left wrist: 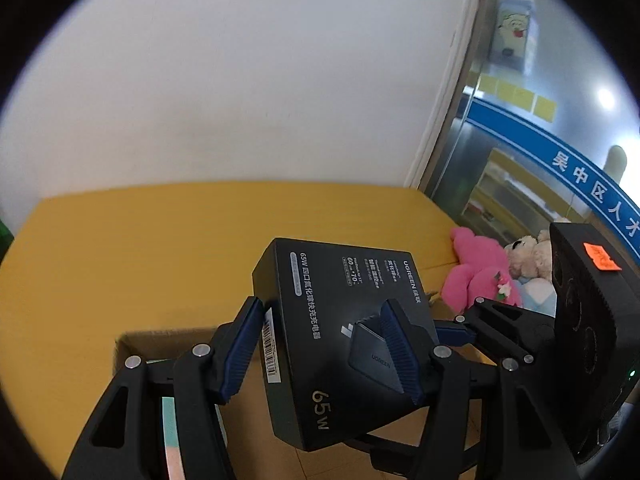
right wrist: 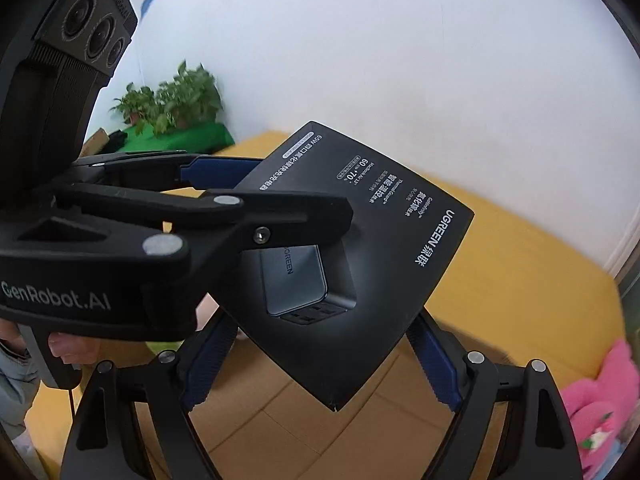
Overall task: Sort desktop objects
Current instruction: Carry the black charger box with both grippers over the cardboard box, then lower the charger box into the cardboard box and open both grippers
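A black UGREEN 65W charger box (left wrist: 340, 320) is held in the air above an open cardboard box (left wrist: 132, 344). My left gripper (left wrist: 320, 344) is shut on the charger box, its blue pads pressed on both sides. In the right wrist view the charger box (right wrist: 372, 240) sits tilted between my right gripper's fingers (right wrist: 320, 364), which stand wide apart beside its lower edges without clamping it. The left gripper (right wrist: 240, 196) reaches in from the left there, gripping the box. The right gripper body (left wrist: 584, 320) shows at the right of the left wrist view.
The cardboard box floor (right wrist: 280, 412) lies below on a yellow table (left wrist: 140, 248). A pink plush toy (left wrist: 480, 268) and a beige teddy bear (left wrist: 528, 256) lie at the table's right end. Potted plants (right wrist: 172, 96) stand on a green surface at the far left. A white wall is behind.
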The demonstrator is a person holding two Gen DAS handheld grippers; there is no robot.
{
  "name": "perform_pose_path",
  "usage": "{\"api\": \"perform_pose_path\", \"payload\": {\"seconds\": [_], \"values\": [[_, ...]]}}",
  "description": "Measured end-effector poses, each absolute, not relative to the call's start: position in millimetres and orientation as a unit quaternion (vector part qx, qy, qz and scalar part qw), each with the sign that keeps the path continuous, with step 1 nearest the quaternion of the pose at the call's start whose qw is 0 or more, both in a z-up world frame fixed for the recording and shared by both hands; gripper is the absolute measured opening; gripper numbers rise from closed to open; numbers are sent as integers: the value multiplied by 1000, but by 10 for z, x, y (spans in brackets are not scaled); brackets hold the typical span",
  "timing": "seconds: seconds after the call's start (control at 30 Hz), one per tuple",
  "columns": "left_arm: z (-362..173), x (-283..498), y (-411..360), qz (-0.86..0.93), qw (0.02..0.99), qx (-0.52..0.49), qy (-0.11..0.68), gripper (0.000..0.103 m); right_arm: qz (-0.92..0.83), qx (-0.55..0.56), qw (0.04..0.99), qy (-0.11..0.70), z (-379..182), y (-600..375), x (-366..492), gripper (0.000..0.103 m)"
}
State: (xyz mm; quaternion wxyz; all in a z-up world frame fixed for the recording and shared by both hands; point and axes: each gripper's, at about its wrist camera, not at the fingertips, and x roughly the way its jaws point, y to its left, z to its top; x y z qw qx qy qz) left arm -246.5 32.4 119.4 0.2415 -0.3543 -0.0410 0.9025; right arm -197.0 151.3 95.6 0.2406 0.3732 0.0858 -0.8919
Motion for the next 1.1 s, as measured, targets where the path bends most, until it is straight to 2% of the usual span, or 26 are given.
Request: {"api": "perform_pose_path", "payload": {"seconds": [0.3, 0.43, 0.57, 0.67, 0.83, 0.9, 1.03, 1.1], "values": [[385, -2742, 564, 862, 199, -464, -32, 60, -841, 477, 252, 43, -76, 1612, -2337, 85], [188, -2811, 664, 845, 185, -500, -29, 60, -827, 503, 249, 37, -386, 1691, -2309, 85], [32, -2843, 656, 834, 172, -525, -11, 54, -819, 524, 234, 30, -530, 1738, -2353, 85], [131, -2760, 572, 843, 164, -512, -17, 54, -819, 526, 229, 31, -493, 1702, -2336, 85], [685, -2372, 398, 887, 163, -432, -16, 55, -831, 509, 217, 51, -170, 1732, -2051, 86], [959, -2061, 337, 905, 174, -389, -12, 59, -849, 488, 197, 52, 25, 1722, -1889, 89], [1399, -1336, 220, 941, 159, -297, 19, 81, -893, 424, 146, 39, 434, 1836, -1260, 100], [1544, -1006, 245, 953, 149, -262, 37, 81, -911, 391, 119, 53, 587, 1823, -894, 102]]}}
